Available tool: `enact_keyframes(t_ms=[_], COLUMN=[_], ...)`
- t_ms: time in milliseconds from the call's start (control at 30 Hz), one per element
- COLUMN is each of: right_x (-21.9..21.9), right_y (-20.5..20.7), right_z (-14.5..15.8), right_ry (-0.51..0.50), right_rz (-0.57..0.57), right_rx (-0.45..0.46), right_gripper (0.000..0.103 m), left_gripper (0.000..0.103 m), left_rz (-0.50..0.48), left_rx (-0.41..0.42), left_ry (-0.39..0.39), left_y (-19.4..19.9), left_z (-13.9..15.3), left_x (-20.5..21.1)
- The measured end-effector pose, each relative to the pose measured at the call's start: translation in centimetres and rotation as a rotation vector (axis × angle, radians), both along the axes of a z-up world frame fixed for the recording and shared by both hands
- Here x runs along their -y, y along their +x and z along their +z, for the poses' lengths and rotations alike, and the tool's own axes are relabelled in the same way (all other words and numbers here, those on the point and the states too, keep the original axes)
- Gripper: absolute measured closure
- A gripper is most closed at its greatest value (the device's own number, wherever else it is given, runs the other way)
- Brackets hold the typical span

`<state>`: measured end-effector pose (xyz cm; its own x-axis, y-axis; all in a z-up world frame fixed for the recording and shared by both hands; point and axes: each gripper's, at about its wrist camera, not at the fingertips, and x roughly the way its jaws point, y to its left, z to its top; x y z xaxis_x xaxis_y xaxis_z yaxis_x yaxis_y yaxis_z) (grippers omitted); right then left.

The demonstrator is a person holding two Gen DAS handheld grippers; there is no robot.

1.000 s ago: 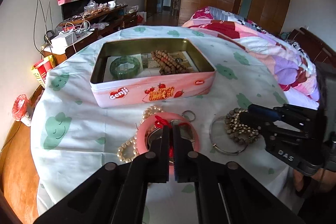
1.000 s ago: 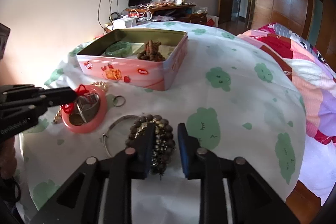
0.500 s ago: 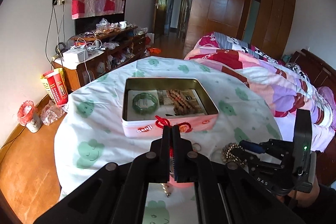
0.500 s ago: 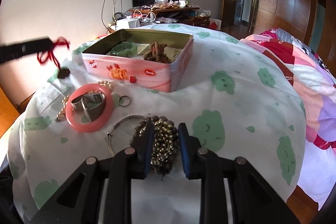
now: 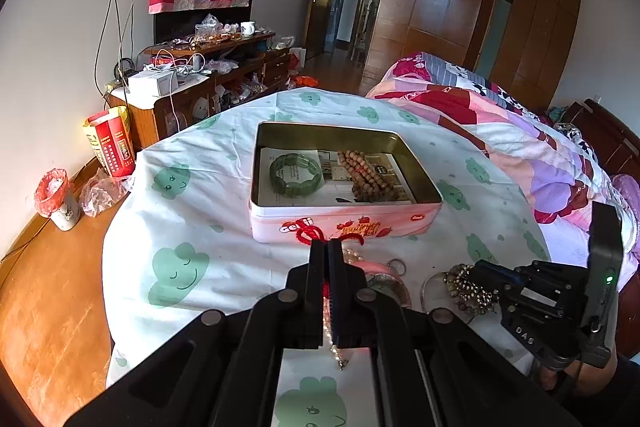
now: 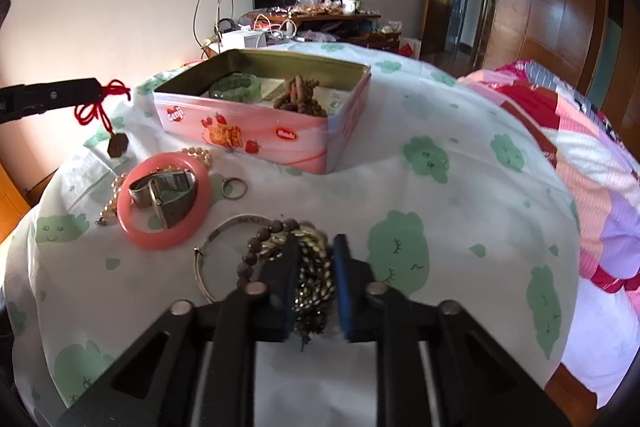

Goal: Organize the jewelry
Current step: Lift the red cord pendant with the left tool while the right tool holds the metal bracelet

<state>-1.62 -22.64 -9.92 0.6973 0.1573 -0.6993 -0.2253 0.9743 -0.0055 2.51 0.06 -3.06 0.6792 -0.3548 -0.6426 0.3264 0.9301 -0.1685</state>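
Observation:
My left gripper (image 5: 325,249) is shut on a red cord necklace (image 6: 98,107) whose dark pendant (image 6: 117,145) hangs above the table, left of the pink tin (image 6: 260,135). The tin (image 5: 344,223) holds a green bracelet (image 5: 295,174) and a brown bead string (image 5: 366,177). My right gripper (image 6: 314,255) is shut on a gold-and-dark beaded bracelet bunch (image 6: 312,267) resting on the cloth. A pink bangle (image 6: 164,205) with a metal watch (image 6: 168,191) inside it, a pearl string (image 6: 112,199), a small ring (image 6: 235,188) and a silver bangle (image 6: 208,259) lie on the table.
The round table carries a white cloth with green prints (image 6: 428,155). A bed with a pink quilt (image 5: 500,131) stands to the right. A cluttered wooden cabinet (image 5: 208,75) and a red bin (image 5: 54,195) are at the back left.
My left gripper has risen off the pink bangle with the red cord necklace, so the pendant now hangs in the air. My right gripper stays on the beaded bunch.

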Motion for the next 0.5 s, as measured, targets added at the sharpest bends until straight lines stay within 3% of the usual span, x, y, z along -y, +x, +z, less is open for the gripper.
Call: enact_keyframes(t_ms=[333,500], right_x=[0.6,1.2], right_y=[-0.6,-0.1], right_z=[2.7,2.2], right_ry=[0.047,0.054], right_rz=[0.007,-0.007], right_rx=[0.064,0.028], right_gripper=[0.096,0.095], left_gripper=[0.103,0.103], left_rz=[0.004,0.009], left_rx=[0.015,0.010], left_ry=[-0.001,-0.005], left_y=[0.0,0.1], left_z=[0.4,0.4], left_x=[-0.3,-0.5])
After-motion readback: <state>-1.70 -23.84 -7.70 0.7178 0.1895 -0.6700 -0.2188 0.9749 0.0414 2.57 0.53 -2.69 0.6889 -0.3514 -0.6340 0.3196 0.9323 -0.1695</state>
